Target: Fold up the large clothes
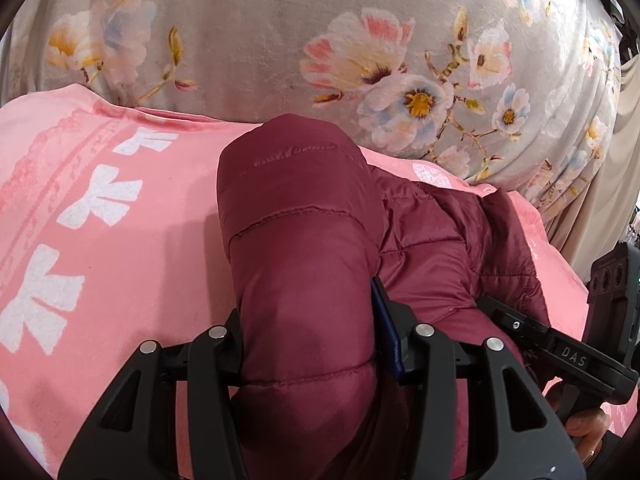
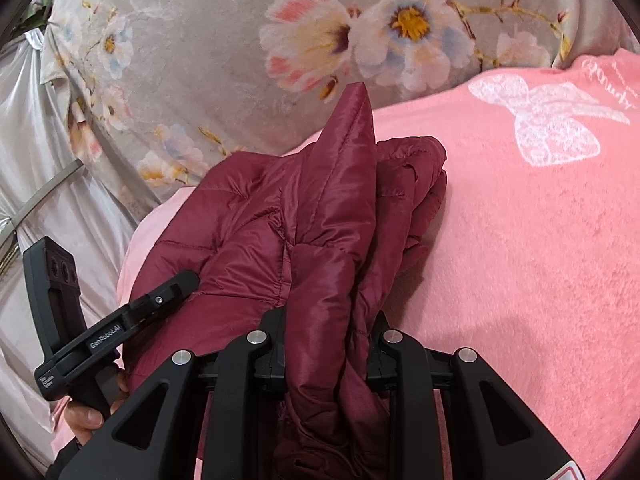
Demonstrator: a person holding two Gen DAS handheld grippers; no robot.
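Note:
A maroon quilted puffer jacket (image 1: 300, 216) lies bunched on a pink blanket (image 1: 120, 240). My left gripper (image 1: 310, 344) is shut on a thick padded part of the jacket that bulges up between its fingers. My right gripper (image 2: 330, 344) is shut on another bunched fold of the jacket (image 2: 332, 208), which rises to a point ahead of it. Each gripper shows in the other's view: the right one (image 1: 560, 344) at the lower right, the left one (image 2: 120, 320) at the lower left, both against the jacket.
The pink blanket (image 2: 520, 240) has white bow prints and lies over a grey floral bedspread (image 1: 320, 32) behind it. Pale satin fabric (image 2: 36, 160) hangs at the left of the right wrist view.

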